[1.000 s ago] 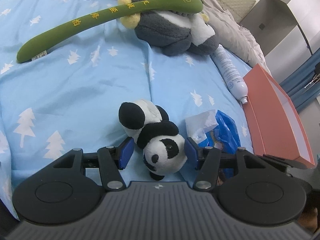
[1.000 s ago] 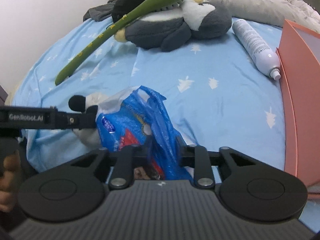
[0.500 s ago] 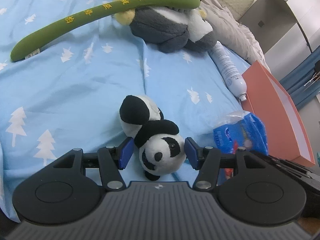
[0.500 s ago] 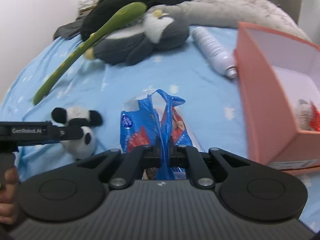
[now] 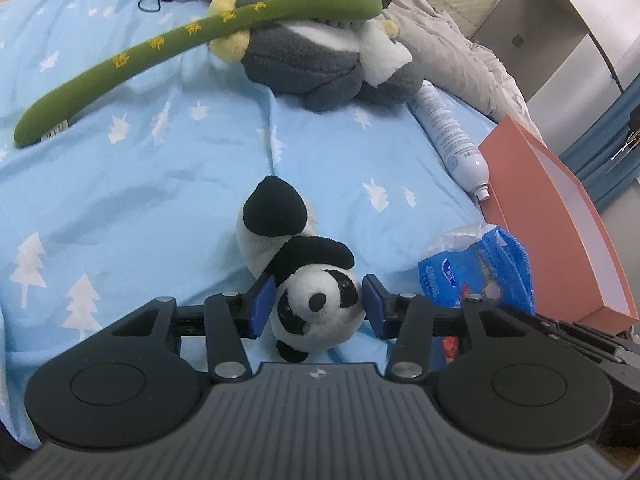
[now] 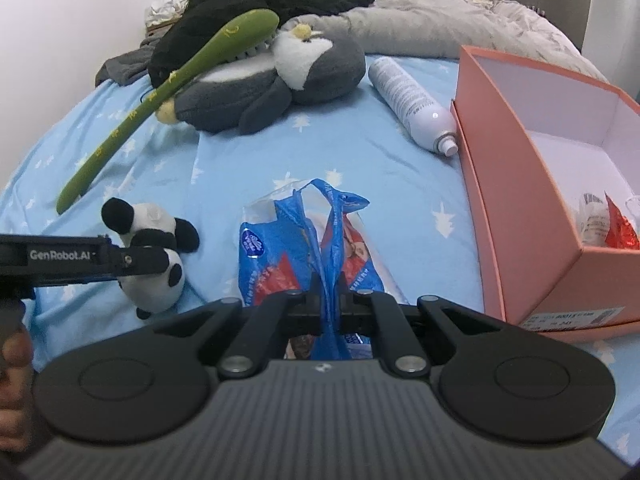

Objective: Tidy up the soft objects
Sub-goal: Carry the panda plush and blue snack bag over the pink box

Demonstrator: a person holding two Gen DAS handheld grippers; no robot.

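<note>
White spray can [image 6: 412, 106] lies on blue tree-print bed sheet [image 5: 140, 184], nozzle just beside the box. Grey duvet [image 6: 440, 24] bunched at the head, black clothing [image 6: 256, 4] heaped left, possibly a jacket.

So there's a small black-and-white panda plush [image 5: 308, 276] lying on the blue tree-print bedding, face toward the camera, head squeezed between two blue pads. Just beside it is a crinkly blue plastic pack [image 6: 316, 248] with red print, its top bunched up and pinched. Further back a big grey-and-white penguin plush [image 6: 280, 80] lies on its side, with a long green plush stick [image 5: 192, 36] with yellow lettering resting across it.
</note>
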